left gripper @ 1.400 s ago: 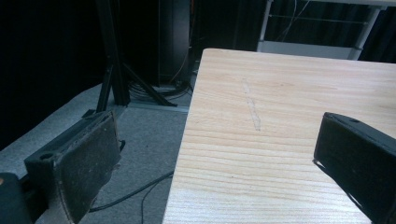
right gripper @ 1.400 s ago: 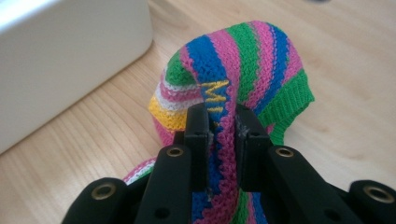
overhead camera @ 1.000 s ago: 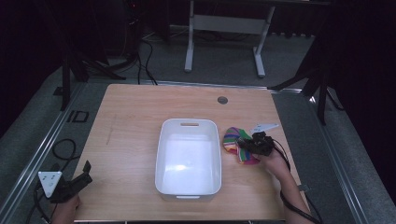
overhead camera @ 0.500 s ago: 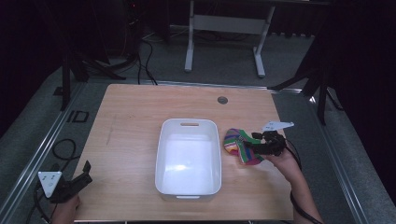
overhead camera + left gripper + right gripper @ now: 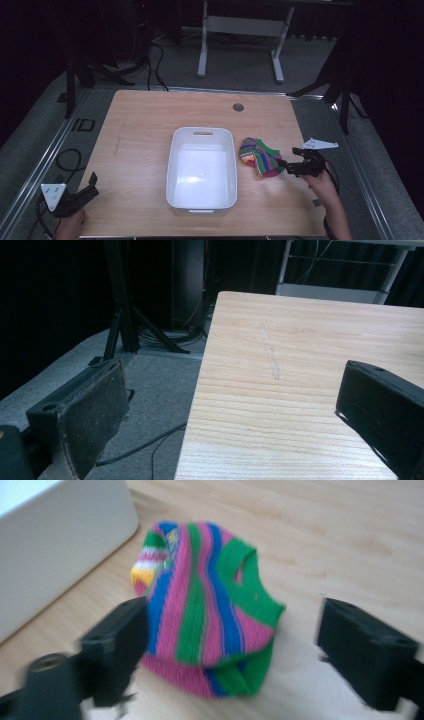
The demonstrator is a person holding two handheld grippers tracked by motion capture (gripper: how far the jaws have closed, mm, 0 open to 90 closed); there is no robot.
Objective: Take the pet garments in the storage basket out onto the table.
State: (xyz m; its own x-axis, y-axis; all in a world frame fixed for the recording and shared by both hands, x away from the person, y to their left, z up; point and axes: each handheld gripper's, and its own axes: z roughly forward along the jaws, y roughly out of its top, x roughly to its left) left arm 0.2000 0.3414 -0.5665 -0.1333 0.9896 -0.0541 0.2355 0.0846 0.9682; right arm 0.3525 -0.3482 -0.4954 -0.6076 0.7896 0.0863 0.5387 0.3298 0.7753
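A striped knitted sock point(image 5: 260, 157), banded in pink, green and blue, lay bunched on the wooden table point(image 5: 145, 125), just to the right of a white plastic tub point(image 5: 202, 173) and outside it. The right tongs point(image 5: 286, 166) sat close beside the sock's right edge, jaws spread wide after just having opened, with the sock lying loose in front of them and nothing pinched. Through the right gripper view the sock point(image 5: 205, 605) rested flat on the table between and beyond the two black jaws, the tub's wall point(image 5: 60, 545) at upper left. The left tongs point(image 5: 89, 186) waited at the near left corner of the table, jaws also spread and empty, well apart from everything else. In my judgement the main risk lay in the next pinch: the sock is soft and crumpled, so the tongs might catch only a fold and let it slip, or drag it against the tub wall. A small pale tag-like patch showed on the sock, too blurred to read; no other writing could be made out.
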